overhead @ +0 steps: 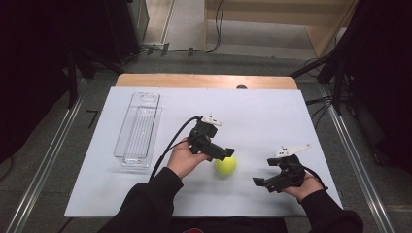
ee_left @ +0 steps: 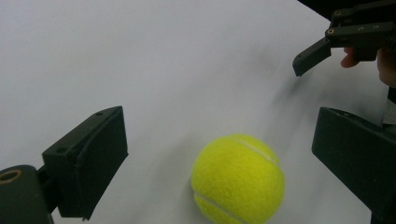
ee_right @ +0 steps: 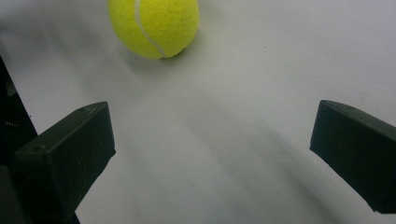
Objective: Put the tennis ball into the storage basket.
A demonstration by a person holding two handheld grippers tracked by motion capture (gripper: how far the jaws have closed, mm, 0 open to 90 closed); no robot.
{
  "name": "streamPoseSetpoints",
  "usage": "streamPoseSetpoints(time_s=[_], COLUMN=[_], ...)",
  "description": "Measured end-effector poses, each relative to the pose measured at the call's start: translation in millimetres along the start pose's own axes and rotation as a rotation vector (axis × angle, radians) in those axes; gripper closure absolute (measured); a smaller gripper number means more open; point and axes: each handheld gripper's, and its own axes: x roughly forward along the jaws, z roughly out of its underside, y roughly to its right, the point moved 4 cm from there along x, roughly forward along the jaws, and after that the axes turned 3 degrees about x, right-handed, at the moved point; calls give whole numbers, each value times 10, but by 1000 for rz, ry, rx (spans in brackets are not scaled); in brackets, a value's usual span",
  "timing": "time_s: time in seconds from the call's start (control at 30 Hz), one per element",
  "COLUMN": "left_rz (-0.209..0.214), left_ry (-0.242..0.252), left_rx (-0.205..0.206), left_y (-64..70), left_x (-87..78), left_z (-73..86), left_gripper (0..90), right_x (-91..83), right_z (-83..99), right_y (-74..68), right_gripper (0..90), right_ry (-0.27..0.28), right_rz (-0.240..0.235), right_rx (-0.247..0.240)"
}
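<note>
The tennis ball (overhead: 226, 165) is sitting on the white bench (overhead: 272, 116), near the person's edge and between the 2 tongs. The left tongs (overhead: 224, 153) are hanging just over the ball's left side, and in the left gripper view their jaws are standing spread wide with the ball (ee_left: 238, 179) lying between them but not touching either. The right tongs (overhead: 257, 182) are resting a little apart on the ball's right, pointing toward it, jaws likewise spread and gripping nothing; the ball (ee_right: 154, 25) is lying ahead of them in the right gripper view. A clear plastic tray (overhead: 138, 128) is lying well apart at the left of the bench.

The ball is looking light, with a felt skin that should be giving good friction and a springy shell that yields a little under pressure. Being round, it is likely to roll off if nudged. The safest hold is probably across its widest part, jaws on opposite sides.
</note>
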Motion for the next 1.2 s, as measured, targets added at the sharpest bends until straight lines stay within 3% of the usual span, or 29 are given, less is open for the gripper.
streamPoseSetpoints(time_s=[0.53,1.2], left_rz=[10,42], left_ry=[-13,-46], left_rx=[24,20], left_y=[53,115], left_x=[77,219], left_z=[42,124], left_gripper=[37,38], right_x=[4,11], right_z=[2,5], right_y=[-1,-1], right_gripper=[0,0], right_ry=[-5,-10], right_rz=[0,-1], right_rx=[0,-5])
